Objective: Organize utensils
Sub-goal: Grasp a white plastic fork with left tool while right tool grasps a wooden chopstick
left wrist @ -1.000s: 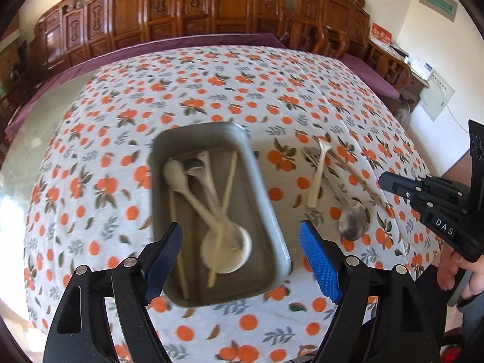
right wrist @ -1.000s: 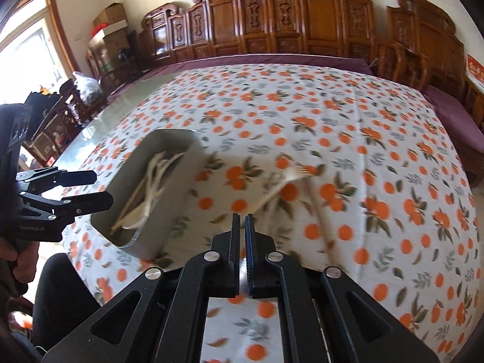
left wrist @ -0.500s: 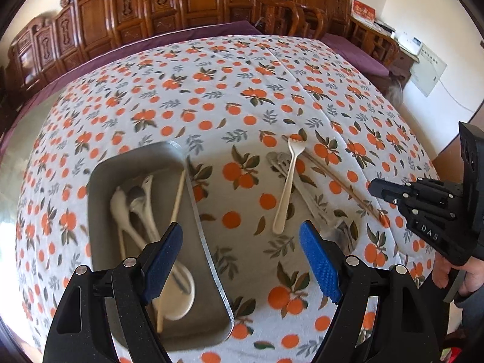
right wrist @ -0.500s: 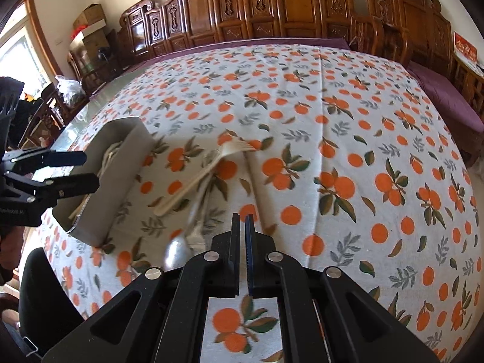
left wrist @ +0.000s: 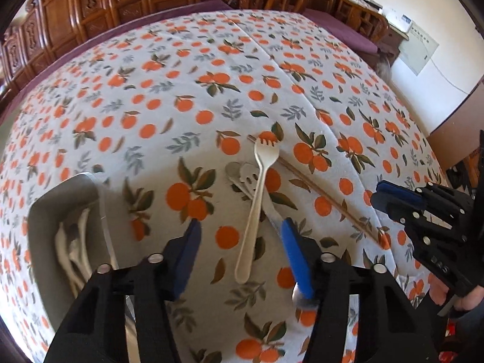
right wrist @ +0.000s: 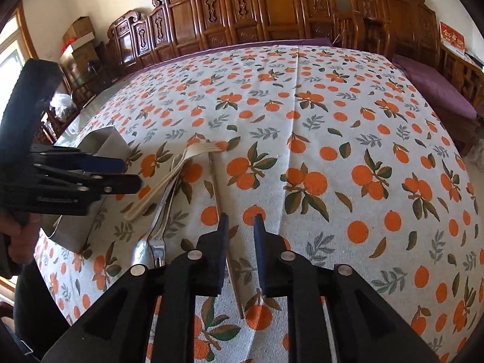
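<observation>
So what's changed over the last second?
The left gripper swung right, off the tray, and now straddles the white fork, jaws open as before. The right gripper had its jaws shut and has opened them over the chopstick. Nothing has been picked up; the fork, metal utensils and chopstick lie where they were.

The tray (left wrist: 65,193) contents are blurred, perhaps spoons; the metal spoon (left wrist: 304,298) bowl is hidden by a left finger (left wrist: 295,257).
</observation>
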`<state>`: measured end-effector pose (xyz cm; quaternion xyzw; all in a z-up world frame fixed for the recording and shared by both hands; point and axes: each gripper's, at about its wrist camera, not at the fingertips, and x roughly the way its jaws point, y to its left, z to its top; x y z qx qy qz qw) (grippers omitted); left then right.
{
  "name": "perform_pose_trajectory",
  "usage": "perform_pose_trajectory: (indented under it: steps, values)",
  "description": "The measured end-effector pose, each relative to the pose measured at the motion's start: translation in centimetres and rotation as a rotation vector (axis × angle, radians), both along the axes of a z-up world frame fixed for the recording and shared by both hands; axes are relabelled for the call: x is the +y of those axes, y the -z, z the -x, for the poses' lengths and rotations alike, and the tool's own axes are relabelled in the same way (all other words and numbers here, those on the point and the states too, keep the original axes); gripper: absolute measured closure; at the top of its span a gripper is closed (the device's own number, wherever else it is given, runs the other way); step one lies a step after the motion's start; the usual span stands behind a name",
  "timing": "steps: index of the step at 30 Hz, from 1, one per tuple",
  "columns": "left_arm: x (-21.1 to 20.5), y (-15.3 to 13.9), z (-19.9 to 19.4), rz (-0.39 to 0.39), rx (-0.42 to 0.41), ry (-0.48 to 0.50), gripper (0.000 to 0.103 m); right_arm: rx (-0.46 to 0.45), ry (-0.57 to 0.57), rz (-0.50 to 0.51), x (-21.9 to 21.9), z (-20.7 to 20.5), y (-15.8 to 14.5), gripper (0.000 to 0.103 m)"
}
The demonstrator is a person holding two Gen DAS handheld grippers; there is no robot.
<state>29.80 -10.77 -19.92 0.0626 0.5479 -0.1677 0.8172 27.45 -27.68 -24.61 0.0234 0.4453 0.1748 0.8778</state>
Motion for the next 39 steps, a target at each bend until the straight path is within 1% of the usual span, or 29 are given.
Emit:
perform_pose_trajectory:
  steps: [2, 3, 5, 7, 10, 13, 15, 16, 17, 25, 33, 39]
  values:
    - [-0.5, 0.5, -0.4, -0.005, 0.003, 0.004, 0.061, 0.0, -0.003, 0.008, 0.0, -0.1, 0.1, 0.084]
    - [-0.6, 0.8, -0.6, -0.006, 0.008, 0.004, 0.062, 0.0, -0.005, 0.011, -0.1, -0.1, 0.2, 0.084]
    - [-0.9, 1.3, -1.0, -0.008, 0.02, 0.002, 0.072, 0.002, -0.007, 0.015, -0.2, -0.1, 0.3, 0.084]
    - [-1.1, 1.8, -1.3, -0.011, 0.03, -0.002, 0.076, 0.004, -0.008, 0.017, -0.3, -0.1, 0.3, 0.084]
    - [-1.4, 2.4, -1.6, -0.01, 0.042, 0.001, 0.077, 0.009, -0.008, 0.018, -0.4, 0.0, 0.4, 0.084]
    - [-1.5, 2.5, -1.7, -0.002, 0.035, -0.003, 0.078, 0.014, -0.012, 0.019, -0.3, 0.1, 0.5, 0.084]
    - [-1.5, 2.5, -1.8, 0.012, 0.04, 0.0, 0.085, 0.017, -0.017, 0.02, -0.1, 0.1, 0.6, 0.084]
    - [-1.5, 2.5, -1.8, 0.016, 0.043, 0.001, 0.092, 0.02, -0.022, 0.02, 0.1, 0.1, 0.6, 0.084]
    - [-1.5, 2.6, -1.8, 0.016, 0.048, 0.003, 0.094, 0.023, -0.025, 0.02, 0.3, 0.1, 0.7, 0.084]
    - [-0.9, 2.2, -1.3, 0.02, 0.043, 0.012, 0.096, 0.035, -0.053, 0.021, 1.7, -0.6, 1.0, 0.084]
    - [-0.2, 0.4, -0.9, 0.032, 0.007, 0.013, 0.096, 0.037, -0.107, 0.029, 3.8, -1.8, 1.1, 0.084]
    - [0.3, -1.9, -0.1, 0.055, -0.03, 0.016, 0.096, 0.051, -0.128, 0.088, 4.7, -2.2, 2.0, 0.084]
